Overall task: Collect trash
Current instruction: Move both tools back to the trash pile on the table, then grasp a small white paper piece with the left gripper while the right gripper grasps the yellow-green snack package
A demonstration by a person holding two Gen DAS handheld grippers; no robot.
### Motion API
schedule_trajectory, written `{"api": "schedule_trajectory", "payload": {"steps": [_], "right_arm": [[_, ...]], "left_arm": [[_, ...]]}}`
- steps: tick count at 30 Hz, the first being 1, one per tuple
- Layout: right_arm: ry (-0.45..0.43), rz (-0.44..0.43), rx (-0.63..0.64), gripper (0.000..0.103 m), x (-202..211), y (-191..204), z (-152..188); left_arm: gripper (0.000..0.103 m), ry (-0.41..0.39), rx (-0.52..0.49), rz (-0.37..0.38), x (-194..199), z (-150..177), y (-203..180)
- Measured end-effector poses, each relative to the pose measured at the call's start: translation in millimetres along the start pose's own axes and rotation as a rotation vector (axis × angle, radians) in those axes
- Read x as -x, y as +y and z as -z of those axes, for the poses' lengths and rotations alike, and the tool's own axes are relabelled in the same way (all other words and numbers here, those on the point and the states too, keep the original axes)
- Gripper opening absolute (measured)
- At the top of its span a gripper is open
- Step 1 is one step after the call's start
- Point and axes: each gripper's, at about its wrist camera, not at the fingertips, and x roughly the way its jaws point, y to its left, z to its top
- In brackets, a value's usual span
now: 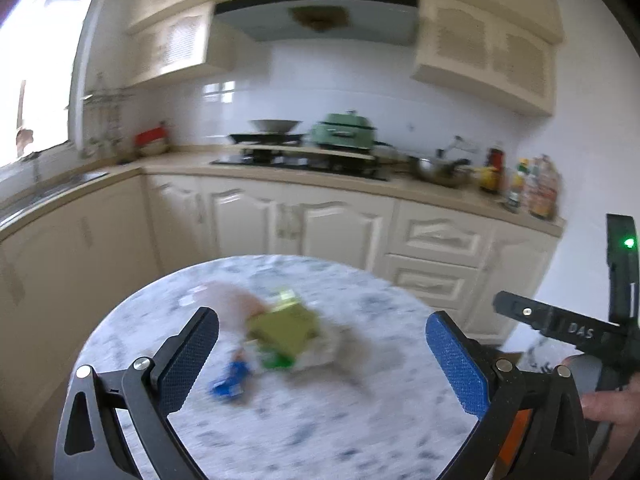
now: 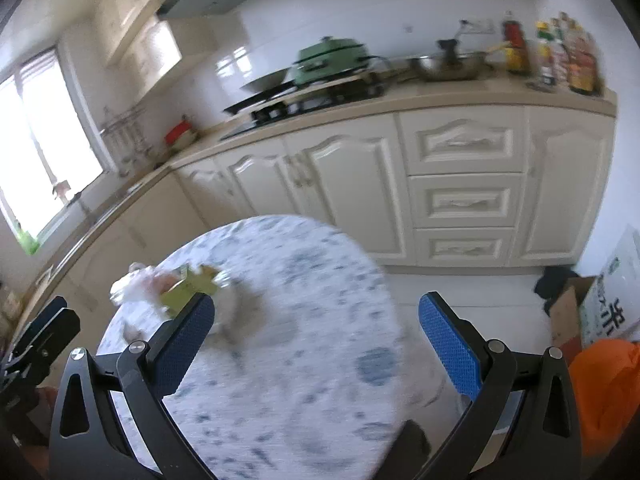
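Both frames motion-blurred. Left hand-held gripper (image 1: 322, 354), lower centre of the left wrist view: black angular linkage arms, silver pivot bolts, flat blue pads (image 1: 188, 360) with fine dotted texture, spread wide, nothing between them. Right hand-held gripper (image 2: 316, 338), lower centre of the right wrist view: same build, also wide open and empty. Round tabletop (image 1: 360, 420) with white-grey marbled surface and bluish speckles fills the lower middle of both views. Trash sits in a loose cluster on the tabletop: flat olive-green carton (image 1: 286, 330), boxy, lying down, just above centre between the left pads; a pale pinkish crumpled plastic bag (image 1: 230, 300) touching its upper left; a small blue wrapper (image 1: 232, 380) just below left of the carton; a bright green scrap (image 1: 276, 360) at the carton's lower edge. In the right wrist view the same carton (image 2: 192, 286) and bag (image 2: 140, 280) lie at the tabletop's left edge, right behind the left pad tip. Cream panelled cabinets (image 1: 340, 224) with raised mouldings behind, beige counter above them. Mint-green pot (image 1: 346, 132) on the stove, upper centre. Orange soft material (image 2: 604, 392) at lower right, shape unclear. A hand (image 1: 612, 404) shows at the lower right edge of the left wrist view.
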Motion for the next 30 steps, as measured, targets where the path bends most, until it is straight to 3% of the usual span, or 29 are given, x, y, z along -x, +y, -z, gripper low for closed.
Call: {"api": "schedule_trajectory", "payload": {"steps": [7,13,20,26,30], "right_arm": [[0.069,-0.049,0.112,0.103,-33.5,61.8,21.5],[0.123,-0.077,0.169,0.103,-66.2,98.1,33.4],[0.158,-0.077,0.213,0.103,-93.0,119.0,36.2],[0.178,-0.063,0.224,0.103,-117.0,125.3,31.9],[0.184,-0.051,0.236,0.103,-131.5,129.0,27.4]], "left_arm": [[0.102,0.034,0.071,-0.155,24.7,32.9,60.4],[0.102,0.107,0.114,-0.264,11.2,45.9,88.7],[0.102,0.215,0.153,-0.297,-37.4,38.1,111.4],[0.102,0.314,0.154,-0.32,-107.2,11.8,133.2],[0.102,0.36,0.193,-0.292,-136.1,3.3,147.0]]}}
